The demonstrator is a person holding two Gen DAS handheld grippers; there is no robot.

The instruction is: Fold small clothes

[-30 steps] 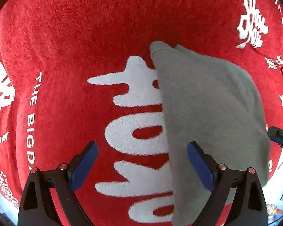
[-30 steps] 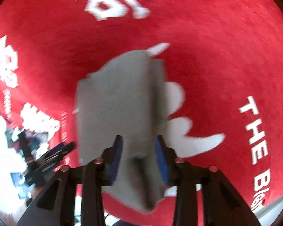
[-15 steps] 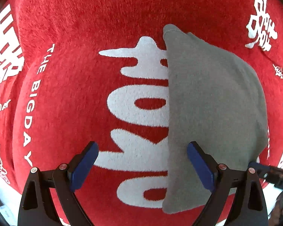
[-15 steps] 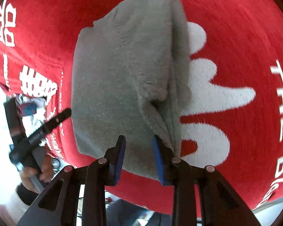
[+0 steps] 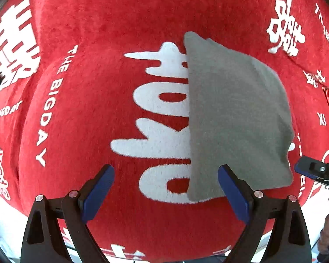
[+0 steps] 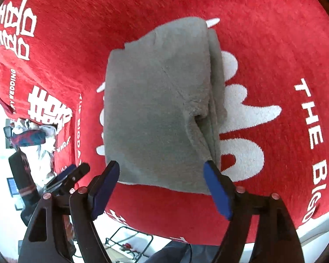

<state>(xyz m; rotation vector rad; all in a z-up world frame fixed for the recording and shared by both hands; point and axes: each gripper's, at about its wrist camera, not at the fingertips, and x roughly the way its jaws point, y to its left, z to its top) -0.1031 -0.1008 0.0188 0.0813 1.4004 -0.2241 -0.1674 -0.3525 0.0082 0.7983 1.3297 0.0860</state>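
Observation:
A small grey garment (image 5: 236, 118) lies folded flat on the red blanket with white lettering (image 5: 98, 87). In the right wrist view the grey garment (image 6: 158, 109) shows stacked fold layers along its right edge. My left gripper (image 5: 165, 194) is open and empty, hovering above the garment's near left corner. My right gripper (image 6: 161, 188) is open and empty, just above the garment's near edge. The right gripper's blue tip shows at the right edge of the left wrist view (image 5: 313, 171).
The red blanket (image 6: 274, 65) covers the whole work surface and drops off at its near edge. Beyond the left edge in the right wrist view lie patterned clothes (image 6: 30, 135) and room clutter. The left gripper shows in the right wrist view (image 6: 70, 175).
My right gripper has opened and let go of the grey garment, which now lies flat. Both grippers have drawn back a little from it.

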